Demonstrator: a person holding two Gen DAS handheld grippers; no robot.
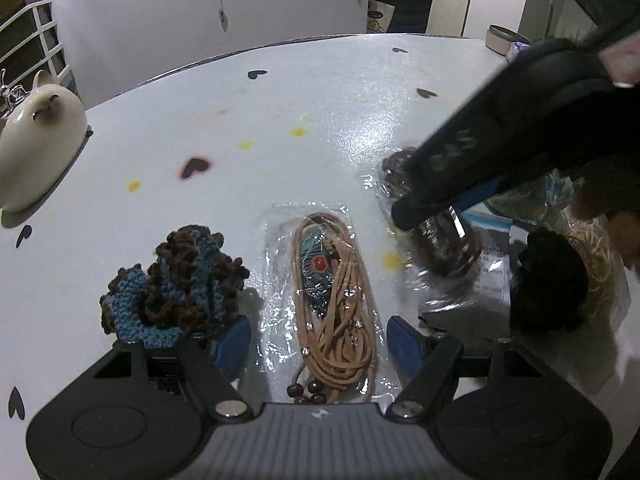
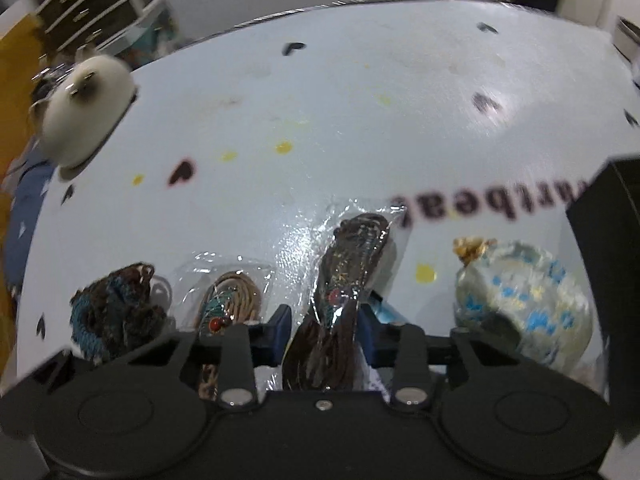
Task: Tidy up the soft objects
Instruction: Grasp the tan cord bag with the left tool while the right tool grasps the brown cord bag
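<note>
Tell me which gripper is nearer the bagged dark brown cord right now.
Right. The right gripper has the bagged dark brown cord between its fingers. The left gripper is beside it, straddling the bagged tan cord.

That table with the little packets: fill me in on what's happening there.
A person works two handheld grippers over the table. The right gripper is closed around a bagged dark cord bundle. The left gripper sits open astride a bagged tan cord necklace, beside a blue-brown knitted piece.
</note>
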